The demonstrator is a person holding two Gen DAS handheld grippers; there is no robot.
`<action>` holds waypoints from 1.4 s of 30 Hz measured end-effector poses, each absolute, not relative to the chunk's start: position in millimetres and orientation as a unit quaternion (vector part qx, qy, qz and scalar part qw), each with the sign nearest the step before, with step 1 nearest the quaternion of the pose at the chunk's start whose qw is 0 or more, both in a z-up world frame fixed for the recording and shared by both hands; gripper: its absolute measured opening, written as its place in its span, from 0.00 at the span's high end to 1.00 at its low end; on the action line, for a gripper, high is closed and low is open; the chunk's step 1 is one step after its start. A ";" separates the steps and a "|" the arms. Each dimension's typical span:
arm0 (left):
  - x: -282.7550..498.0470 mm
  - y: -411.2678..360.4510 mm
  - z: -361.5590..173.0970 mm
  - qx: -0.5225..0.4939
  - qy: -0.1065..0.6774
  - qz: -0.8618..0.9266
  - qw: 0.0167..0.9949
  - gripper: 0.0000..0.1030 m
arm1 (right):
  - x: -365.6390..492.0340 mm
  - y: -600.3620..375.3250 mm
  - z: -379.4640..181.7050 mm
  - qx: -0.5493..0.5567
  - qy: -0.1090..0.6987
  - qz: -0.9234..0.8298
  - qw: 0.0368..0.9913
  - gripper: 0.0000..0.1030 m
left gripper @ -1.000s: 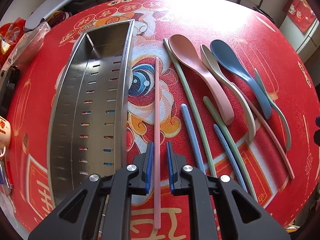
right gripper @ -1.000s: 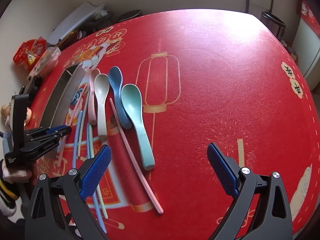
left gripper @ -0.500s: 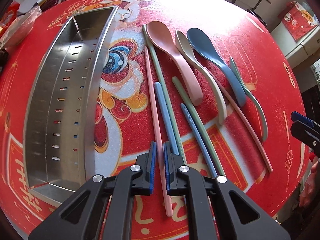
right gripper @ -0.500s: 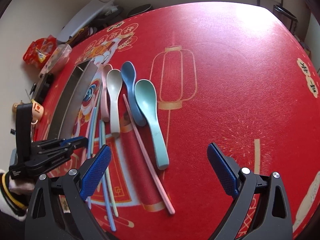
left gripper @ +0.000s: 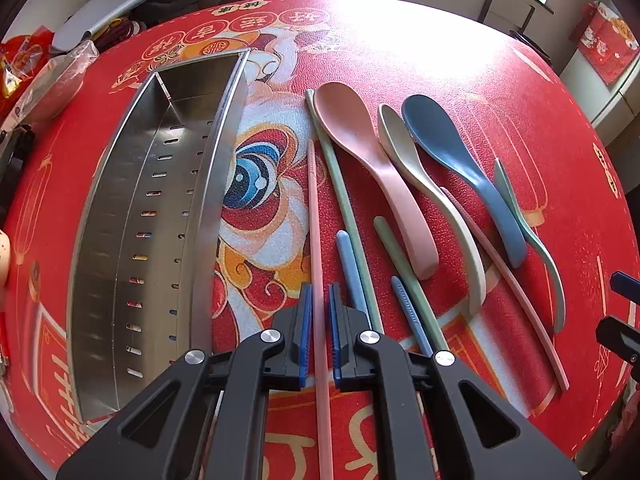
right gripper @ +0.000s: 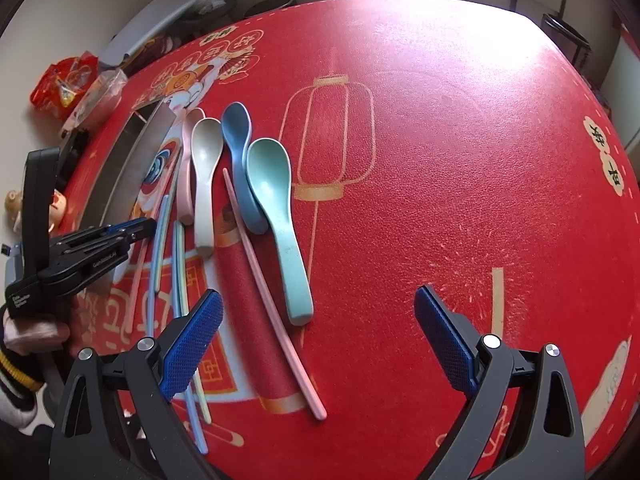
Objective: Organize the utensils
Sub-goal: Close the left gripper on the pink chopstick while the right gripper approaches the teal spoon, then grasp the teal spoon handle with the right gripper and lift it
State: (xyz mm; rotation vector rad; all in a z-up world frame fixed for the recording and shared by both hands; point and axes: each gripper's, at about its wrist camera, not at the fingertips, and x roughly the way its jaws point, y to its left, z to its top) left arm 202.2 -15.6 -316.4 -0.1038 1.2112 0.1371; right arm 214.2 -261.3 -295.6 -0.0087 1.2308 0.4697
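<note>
The left gripper point(left gripper: 319, 330), its black arms tipped with blue ribbed pads, is clamped on a long pink plastic chopstick point(left gripper: 316, 240) that runs between the pads and away across the red printed tablecloth point(left gripper: 500, 92); the right wrist view shows the same left gripper point(right gripper: 138, 228) at the left edge, held in a person's hand point(right gripper: 32, 330). The right gripper point(right gripper: 316, 320) hangs over bare cloth with its jaws spread wide and nothing between them. Just right of the held chopstick lie a light blue plastic chopstick point(left gripper: 350, 268), a pale green plastic chopstick point(left gripper: 340, 192), a second pale green chopstick point(left gripper: 404, 272) and a second blue chopstick point(left gripper: 410, 312). Beyond them, side by side, rest a pink plastic spoon point(left gripper: 372, 160), a cream plastic spoon point(left gripper: 424, 188), a dark blue plastic spoon point(left gripper: 460, 156) and a mint green plastic spoon point(left gripper: 532, 240), with a second pink chopstick point(left gripper: 508, 280) slanting under the cream and blue handles. To the left sits a long stainless steel utensil tray point(left gripper: 212, 200) with slotted holes, holding no utensils. At the far left edge of the table a crinkled clear plastic bag point(left gripper: 56, 80) lies near a red snack packet point(right gripper: 64, 80)
</note>
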 end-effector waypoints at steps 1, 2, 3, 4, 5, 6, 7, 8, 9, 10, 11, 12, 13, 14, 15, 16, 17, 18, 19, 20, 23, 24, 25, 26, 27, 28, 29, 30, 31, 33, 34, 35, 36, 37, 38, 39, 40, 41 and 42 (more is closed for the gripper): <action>201.5 -16.3 -316.2 -0.050 0.568 0.063 0.819 0.92 | 214.1 -260.8 -296.4 -0.003 0.573 0.219 0.790 0.09; 200.7 -15.3 -316.0 -0.055 0.568 0.062 0.819 0.92 | 214.3 -260.4 -297.2 -0.002 0.574 0.219 0.789 0.09; 199.8 -14.4 -315.9 -0.061 0.569 0.061 0.818 0.93 | 215.2 -259.9 -298.3 0.001 0.576 0.220 0.787 0.09; 197.3 -15.4 -316.1 -0.065 0.570 0.059 0.817 0.93 | 215.9 -259.6 -299.4 0.003 0.577 0.221 0.786 0.09; 192.6 -16.1 -316.6 -0.069 0.571 0.057 0.816 0.93 | 216.5 -259.0 -300.0 0.004 0.577 0.221 0.787 0.09; 189.0 -16.9 -316.8 -0.071 0.572 0.056 0.815 0.93 | 217.0 -258.4 -300.7 0.006 0.575 0.222 0.787 0.09; 185.9 -16.9 -316.8 -0.072 0.573 0.054 0.815 0.93 | 217.9 -257.7 -301.5 0.007 0.575 0.222 0.788 0.09; 181.2 -18.9 -317.0 -0.073 0.573 0.053 0.814 0.93 | 219.1 -256.8 -302.6 0.009 0.574 0.221 0.789 0.09; 177.9 -19.4 -317.1 -0.073 0.574 0.052 0.814 0.93 | 220.1 -255.5 -303.2 0.007 0.571 0.219 0.791 0.09; 175.3 -19.8 -317.0 -0.075 0.574 0.052 0.814 0.93 | 221.0 -254.1 -303.7 0.004 0.569 0.218 0.793 0.09; 173.5 -19.6 -316.9 -0.076 0.575 0.051 0.813 0.93 | 222.0 -252.4 -303.7 -0.001 0.566 0.219 0.795 0.09; 171.8 -19.4 -316.8 -0.078 0.575 0.050 0.813 0.93 | 222.1 -251.0 -303.6 -0.006 0.561 0.220 0.798 0.09; 170.1 -19.4 -316.8 -0.080 0.575 0.049 0.812 0.93 | 222.7 -248.5 -303.3 -0.015 0.556 0.220 0.801 0.09; 168.5 -19.1 -316.8 -0.082 0.576 0.048 0.812 0.93 | 223.5 -245.9 -302.6 -0.023 0.550 0.223 0.804 0.09; 166.2 -18.9 -317.0 -0.084 0.577 0.046 0.811 0.93 | 224.0 -243.1 -302.6 -0.032 0.544 0.227 0.807 0.09; 164.9 -18.3 -316.9 -0.087 0.578 0.044 0.810 0.93 | 225.2 -241.1 -302.8 -0.037 0.541 0.230 0.808 0.09; 163.9 -17.7 -316.9 -0.090 0.580 0.042 0.808 0.93 | 226.4 -239.7 -303.4 -0.040 0.537 0.233 0.809 0.09; 162.8 -16.8 -316.9 -0.094 0.582 0.041 0.807 0.93 | 227.3 -239.0 -303.4 -0.042 0.533 0.235 0.812 0.10; 162.3 -15.7 -316.8 -0.098 0.584 0.040 0.805 0.93 | 228.0 -238.0 -303.4 -0.045 0.528 0.237 0.814 0.10; 161.5 -15.6 -316.8 -0.098 0.585 0.039 0.805 0.93 | 228.5 -237.0 -303.8 -0.049 0.524 0.239 0.816 0.10; 159.4 -18.8 -316.8 -0.088 0.584 0.038 0.806 0.93 | 229.0 -231.8 -302.9 -0.060 0.509 0.251 0.821 0.16; 158.7 -19.9 -317.1 -0.085 0.583 0.039 0.807 0.93 | 228.3 -228.6 -302.6 -0.067 0.504 0.256 0.822 0.29; 158.0 -20.2 -317.2 -0.083 0.583 0.039 0.807 0.93 | 229.0 -223.9 -304.5 -0.081 0.506 0.258 0.819 0.52; 157.4 -21.0 -317.2 -0.082 0.582 0.040 0.808 0.93 | 229.8 -219.3 -307.2 -0.093 0.508 0.257 0.816 0.55; 157.1 -21.2 -317.2 -0.081 0.582 0.040 0.808 0.93 | 229.6 -216.9 -309.2 -0.097 0.508 0.259 0.816 0.56; 157.7 -22.8 -317.4 -0.081 0.582 0.041 0.808 0.93 | 229.6 -214.7 -310.9 -0.098 0.507 0.260 0.816 0.62; 157.5 -23.1 -317.4 -0.080 0.581 0.041 0.809 0.93 | 229.9 -211.8 -312.8 -0.105 0.507 0.259 0.815 0.68; 158.0 -25.4 -317.1 -0.080 0.581 0.041 0.809 0.93 | 228.7 -209.7 -314.3 -0.112 0.506 0.259 0.815 0.69; 157.5 -25.6 -317.3 -0.080 0.580 0.041 0.810 0.93 | 227.7 -207.7 -315.2 -0.117 0.504 0.259 0.815 0.69; 156.7 -25.3 -317.7 -0.080 0.579 0.040 0.811 0.93 | 226.3 -204.8 -317.8 -0.127 0.502 0.257 0.816 0.70; 156.4 -25.1 -317.7 -0.079 0.578 0.041 0.811 0.93 | 226.4 -204.0 -319.4 -0.130 0.502 0.256 0.816 0.72; 156.0 -25.3 -317.7 -0.079 0.578 0.041 0.811 0.93 | 226.8 -203.6 -321.4 -0.133 0.501 0.254 0.816 0.73; 155.4 -25.6 -317.5 -0.079 0.577 0.041 0.812 0.93 | 227.0 -203.1 -323.4 -0.136 0.501 0.251 0.817 0.74; 155.1 -25.6 -317.4 -0.080 0.577 0.042 0.812 0.93 | 227.8 -203.6 -325.1 -0.138 0.500 0.248 0.818 0.75; 155.1 -25.9 -317.2 -0.079 0.577 0.042 0.812 0.93 | 228.8 -204.0 -326.7 -0.137 0.500 0.246 0.819 0.77; 154.9 -26.2 -317.1 -0.079 0.577 0.042 0.812 0.93 | 229.8 -205.1 -328.4 -0.135 0.500 0.244 0.820 0.78; 154.5 -26.2 -317.0 -0.078 0.576 0.042 0.813 0.93 | 230.6 -207.2 -328.9 -0.130 0.499 0.245 0.821 0.80; 154.2 -26.2 -316.9 -0.078 0.575 0.042 0.813 0.93 | 231.9 -209.0 -329.3 -0.123 0.500 0.244 0.822 0.82; 153.6 -26.4 -316.9 -0.077 0.574 0.042 0.814 0.93 | 233.5 -211.8 -329.3 -0.113 0.502 0.244 0.822 0.84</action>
